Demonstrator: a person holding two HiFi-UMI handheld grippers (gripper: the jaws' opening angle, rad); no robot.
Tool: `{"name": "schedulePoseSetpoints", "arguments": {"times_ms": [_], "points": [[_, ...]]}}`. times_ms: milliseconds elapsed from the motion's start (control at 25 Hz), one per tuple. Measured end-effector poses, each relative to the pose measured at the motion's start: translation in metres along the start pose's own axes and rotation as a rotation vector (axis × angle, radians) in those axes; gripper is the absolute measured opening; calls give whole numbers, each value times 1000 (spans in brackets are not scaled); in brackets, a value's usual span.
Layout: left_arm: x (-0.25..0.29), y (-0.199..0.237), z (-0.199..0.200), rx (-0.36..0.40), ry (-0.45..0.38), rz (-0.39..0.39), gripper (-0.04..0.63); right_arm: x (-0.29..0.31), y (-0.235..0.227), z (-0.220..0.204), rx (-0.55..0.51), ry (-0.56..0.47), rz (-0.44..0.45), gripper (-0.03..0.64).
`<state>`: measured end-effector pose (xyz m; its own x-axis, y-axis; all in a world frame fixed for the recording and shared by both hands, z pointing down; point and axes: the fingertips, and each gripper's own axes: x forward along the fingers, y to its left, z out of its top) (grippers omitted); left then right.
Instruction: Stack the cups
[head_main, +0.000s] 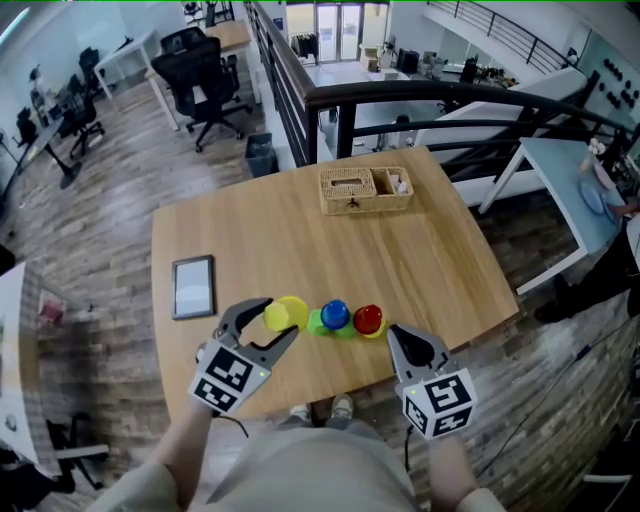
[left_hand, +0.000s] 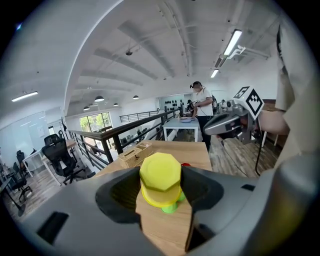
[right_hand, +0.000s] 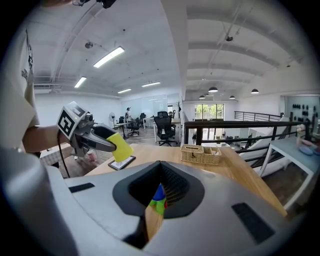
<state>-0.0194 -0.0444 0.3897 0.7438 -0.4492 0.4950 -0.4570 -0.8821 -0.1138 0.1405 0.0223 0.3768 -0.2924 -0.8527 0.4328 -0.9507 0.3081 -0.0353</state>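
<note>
Near the front edge of the wooden table (head_main: 300, 230) I see the cups in a short row: a blue cup (head_main: 335, 314) sits on a green cup (head_main: 317, 323), and a red cup (head_main: 368, 319) stands just beside them on the right. My left gripper (head_main: 281, 319) has its jaws clamped on the yellow cup (head_main: 290, 311), flat base towards its camera. The right gripper view shows that cup held tilted and clear of the tabletop. My right gripper (head_main: 394, 333) hangs just right of the red cup with its jaws pressed together and nothing between them. Beyond the row the wood is bare up to a wicker basket (head_main: 365, 190) near the far edge. A tablet (head_main: 193, 287) lies flat towards the left edge, well apart from the cups. A black railing (head_main: 300, 100) runs close behind the table's far side. Plank floor (head_main: 90, 220) opens out to the left, where office chairs (head_main: 205, 75) stand, and a white table (head_main: 560, 175) sits off to the right. The row leaves only a narrow strip of wood before the near edge.
</note>
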Motion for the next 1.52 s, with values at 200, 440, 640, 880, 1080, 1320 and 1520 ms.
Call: {"name": "schedulePoseSetpoints", "arguments": {"times_ms": [200,440,640,880,1080,1320,1520], "points": [[17,-12,26,26,-57,-57,261,-6,-9,-2,4,10,-25,25],[61,-31,38,88,-25,-149,261,-7,-19,-14,14,27,-45,25],[97,-50,29,123,54,-231,261,-7,-28,-25,42,45,-54,25],[133,-66,14,152,133,-288,261,-3,-42,-41,73,73,-63,25],[154,-73,-2,158,195,-313,261,1,-51,-53,92,90,-66,25],[168,-78,-16,168,240,-326,261,4,-56,-63,106,108,-74,25],[176,-76,-21,173,256,-326,261,7,-58,-68,117,115,-74,25]]}}
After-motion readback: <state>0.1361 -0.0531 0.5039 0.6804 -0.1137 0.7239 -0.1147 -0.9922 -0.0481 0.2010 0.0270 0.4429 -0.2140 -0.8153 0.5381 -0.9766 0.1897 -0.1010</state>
